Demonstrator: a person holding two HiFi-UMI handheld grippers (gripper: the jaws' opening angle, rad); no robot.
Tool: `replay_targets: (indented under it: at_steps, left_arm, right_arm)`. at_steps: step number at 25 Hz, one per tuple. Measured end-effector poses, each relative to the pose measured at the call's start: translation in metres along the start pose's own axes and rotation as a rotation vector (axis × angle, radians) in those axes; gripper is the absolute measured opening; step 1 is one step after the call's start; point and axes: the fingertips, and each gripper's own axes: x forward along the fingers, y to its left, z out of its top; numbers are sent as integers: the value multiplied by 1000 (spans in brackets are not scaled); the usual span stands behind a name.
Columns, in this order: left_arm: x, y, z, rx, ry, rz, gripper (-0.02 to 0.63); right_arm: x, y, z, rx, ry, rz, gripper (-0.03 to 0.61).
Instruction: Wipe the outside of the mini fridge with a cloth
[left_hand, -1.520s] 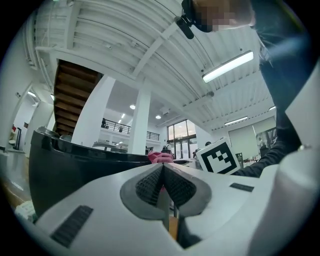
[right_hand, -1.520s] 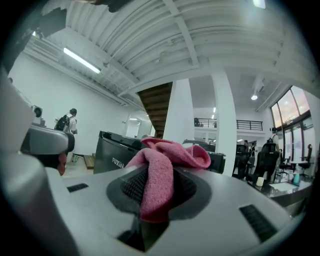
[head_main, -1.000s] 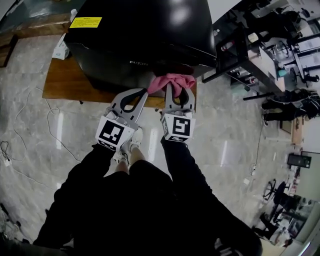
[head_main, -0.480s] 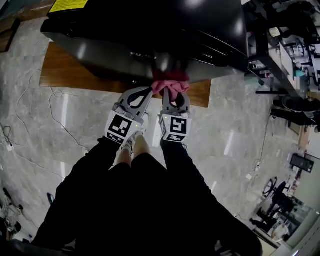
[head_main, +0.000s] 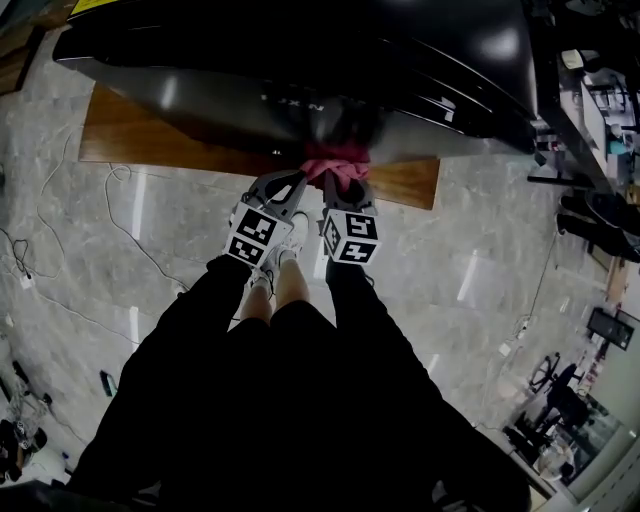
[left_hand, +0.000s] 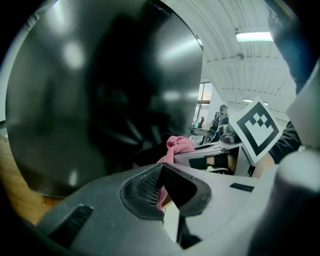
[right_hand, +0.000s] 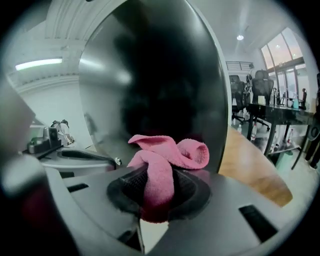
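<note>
The black mini fridge (head_main: 300, 60) stands on a low wooden board (head_main: 130, 135). Its glossy front fills the left gripper view (left_hand: 100, 100) and the right gripper view (right_hand: 160, 75). My right gripper (head_main: 335, 182) is shut on a pink cloth (head_main: 335, 165), and the bunched cloth (right_hand: 165, 160) is pressed against the lower front of the fridge. Right beside it on the left, my left gripper (head_main: 297, 178) points at the same face, jaws closed with nothing clearly between them (left_hand: 161, 170). The cloth (left_hand: 179, 146) shows just past its tips.
Grey marble floor surrounds the board, with cables (head_main: 60, 260) trailing at the left. Black desks and office chairs (head_main: 590, 120) crowd the right side. The person's legs and shoes (head_main: 285, 245) stand just behind the grippers. The board's edge (right_hand: 255, 165) runs off to the right.
Both grippers and the pink cloth have slid down the fridge's front toward the wooden board. The head has leaned in over the fridge.
</note>
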Motion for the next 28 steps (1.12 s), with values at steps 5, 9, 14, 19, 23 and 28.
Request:
replay_targets:
  at_steps: [5,9,14,19,23,28]
  left_arm:
    - [-14,1,-17,-28,33,22,6]
    - [-48,-3,-12,9,33,33,6]
    - [-125,7,31,-27,-67,114,6]
    - [-201,23,118,-83,-261,175,6]
    - [-256,39,182,30,-370,223,6]
    - [-318,45,241,82,-477,252,6]
  right_arm:
    - [17,-2,-35,57,120,33,92]
    - [1,11,-29,0,123,95,92]
    - [-61,92,47,-192,-53,222,97]
    - [-129,184,154,-481,-308,263,98]
    - [-152,238,225,-655,-464,211,101]
    - [-163,285,284,-761,-545,105,101]
